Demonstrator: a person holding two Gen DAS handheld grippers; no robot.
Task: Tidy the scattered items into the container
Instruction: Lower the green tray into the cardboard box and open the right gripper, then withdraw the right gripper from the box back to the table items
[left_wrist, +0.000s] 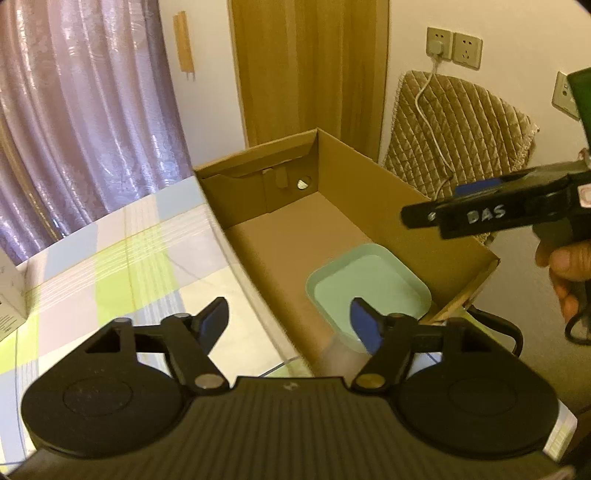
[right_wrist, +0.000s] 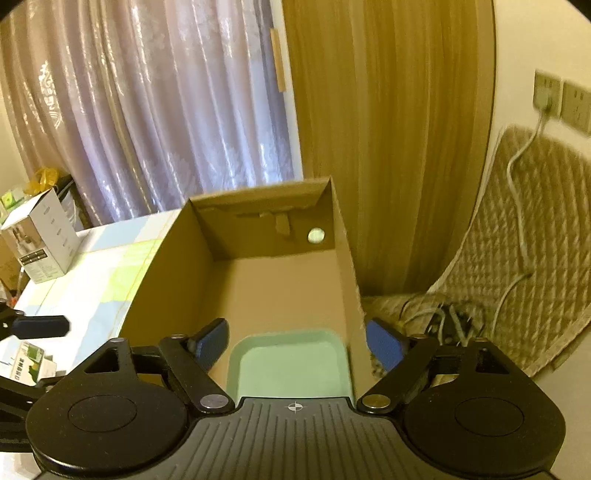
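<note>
Cardboard forms the open box, which stands on a table under a pale checked cloth. A mint-green tray lies flat on the box floor at its near end, close to the right wall (the rest of the floor looks bare).

Left gripper hangs over the box's near left edge, jaws spread wide and holding nothing; the tray sits just ahead of its right fingertip. Right gripper hovers above the near end of the box, jaws also wide apart and empty, with the tray directly between and below its fingers and the box's right wall running ahead of its right finger.

Left of the right gripper, a white carton stands on the table, and a small green-and-white packet lies nearer, beside the left gripper's blue fingertip.
</note>
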